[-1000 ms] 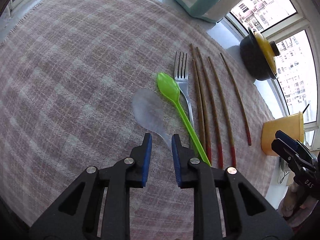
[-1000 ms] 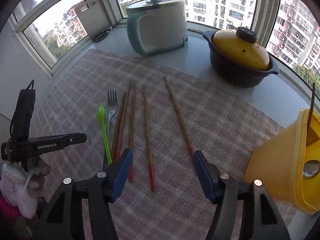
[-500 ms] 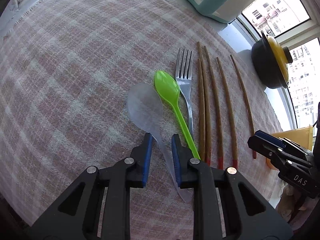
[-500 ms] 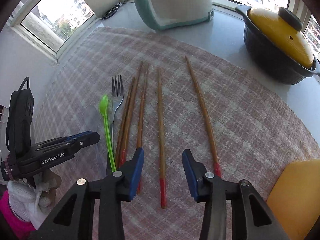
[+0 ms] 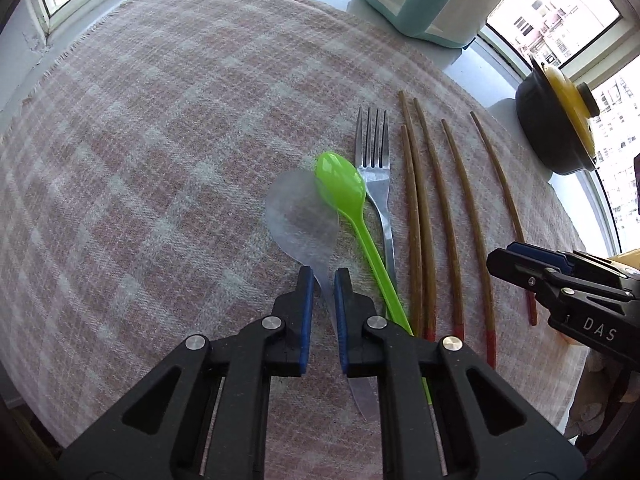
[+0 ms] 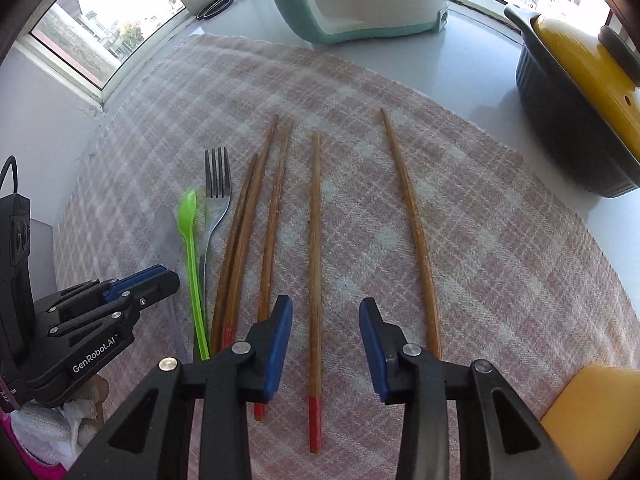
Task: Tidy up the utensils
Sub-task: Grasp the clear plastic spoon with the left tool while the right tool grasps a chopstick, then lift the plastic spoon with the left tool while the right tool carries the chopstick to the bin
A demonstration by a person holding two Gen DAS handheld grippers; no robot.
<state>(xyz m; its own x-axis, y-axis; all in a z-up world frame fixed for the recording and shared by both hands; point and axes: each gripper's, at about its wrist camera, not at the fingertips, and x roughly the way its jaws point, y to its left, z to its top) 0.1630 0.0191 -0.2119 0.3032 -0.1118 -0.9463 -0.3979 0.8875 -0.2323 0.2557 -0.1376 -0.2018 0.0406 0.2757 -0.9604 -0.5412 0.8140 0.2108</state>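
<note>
Plaid cloth [image 6: 500,240] (utensils atop) over pale windowsill counter [image 6: 460,64]

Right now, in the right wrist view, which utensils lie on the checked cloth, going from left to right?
Clear spoon → green spoon → fork → two chopsticks lying together → single chopstick → chopstick between the right gripper's fingers → far-right chopstick.

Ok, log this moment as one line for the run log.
left gripper: closing on clear plastic spoon handle | right gripper: closing, straddling one chopstick, not gripped | stage: picking up
</note>
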